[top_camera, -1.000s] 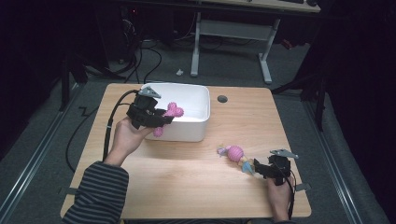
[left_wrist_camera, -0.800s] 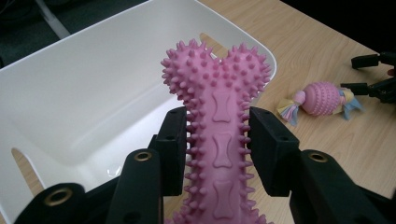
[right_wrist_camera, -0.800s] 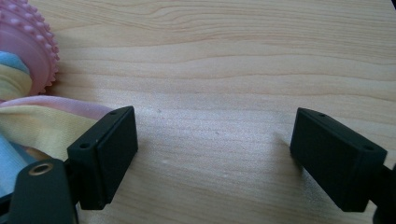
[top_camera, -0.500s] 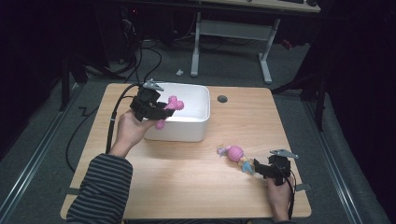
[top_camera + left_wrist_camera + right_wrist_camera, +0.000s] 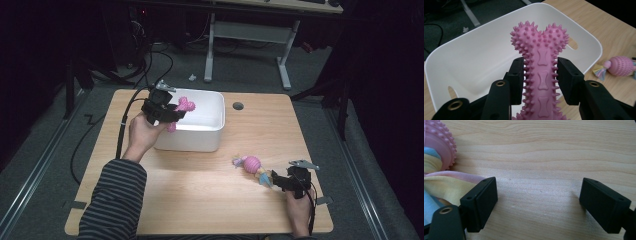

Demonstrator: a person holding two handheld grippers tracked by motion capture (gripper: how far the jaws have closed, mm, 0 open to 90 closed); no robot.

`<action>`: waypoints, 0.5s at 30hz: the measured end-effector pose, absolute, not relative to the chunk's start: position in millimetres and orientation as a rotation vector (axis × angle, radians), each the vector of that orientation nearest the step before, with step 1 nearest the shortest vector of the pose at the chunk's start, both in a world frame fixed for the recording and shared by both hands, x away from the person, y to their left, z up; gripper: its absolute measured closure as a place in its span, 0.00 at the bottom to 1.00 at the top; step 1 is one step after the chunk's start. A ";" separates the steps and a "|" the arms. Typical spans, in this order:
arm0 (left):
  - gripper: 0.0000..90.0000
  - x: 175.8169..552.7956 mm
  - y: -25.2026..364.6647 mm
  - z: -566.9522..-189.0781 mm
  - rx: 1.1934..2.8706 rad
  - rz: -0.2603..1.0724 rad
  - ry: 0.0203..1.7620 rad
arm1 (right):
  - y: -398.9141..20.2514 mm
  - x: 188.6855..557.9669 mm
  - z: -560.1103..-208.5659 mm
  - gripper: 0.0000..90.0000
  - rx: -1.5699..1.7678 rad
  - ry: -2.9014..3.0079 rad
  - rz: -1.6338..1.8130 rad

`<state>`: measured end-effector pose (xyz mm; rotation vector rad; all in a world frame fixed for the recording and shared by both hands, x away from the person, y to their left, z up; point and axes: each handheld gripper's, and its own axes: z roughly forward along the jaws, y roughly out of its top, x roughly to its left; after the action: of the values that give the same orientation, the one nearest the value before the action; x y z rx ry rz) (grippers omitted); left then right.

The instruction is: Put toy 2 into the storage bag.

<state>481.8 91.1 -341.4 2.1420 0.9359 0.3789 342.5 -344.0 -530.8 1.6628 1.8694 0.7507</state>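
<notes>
Overhead table (image 5: 210, 200) view; two claw-mounted close-ups

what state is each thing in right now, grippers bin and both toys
left gripper: shut on the pink bone toy, held over the bin
right gripper: open, low over the table
white bin: upright, nothing visible inside
pink ball toy: lying on the table beside the right gripper

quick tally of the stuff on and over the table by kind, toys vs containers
Toys: 2, the pink spiky rubber bone toy clamped in the left gripper above the bin, and the pink ball toy with pastel fabric tails lying on the table
Containers: 1, the white plastic bin
Total: 3
</notes>
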 end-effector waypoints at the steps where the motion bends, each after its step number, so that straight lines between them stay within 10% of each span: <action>1: 0.65 486.0 91.2 -342.4 2.135 0.383 0.949 | -343.9 342.5 -530.8 0.16 1.662 1.871 0.752; 15: 0.65 505.7 88.6 -357.8 2.096 0.404 0.992 | -343.8 342.5 -530.8 0.16 1.661 1.870 0.752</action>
<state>505.7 88.6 -357.8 2.0958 0.9919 0.4038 342.5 -343.8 -530.8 1.6611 1.8703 0.7517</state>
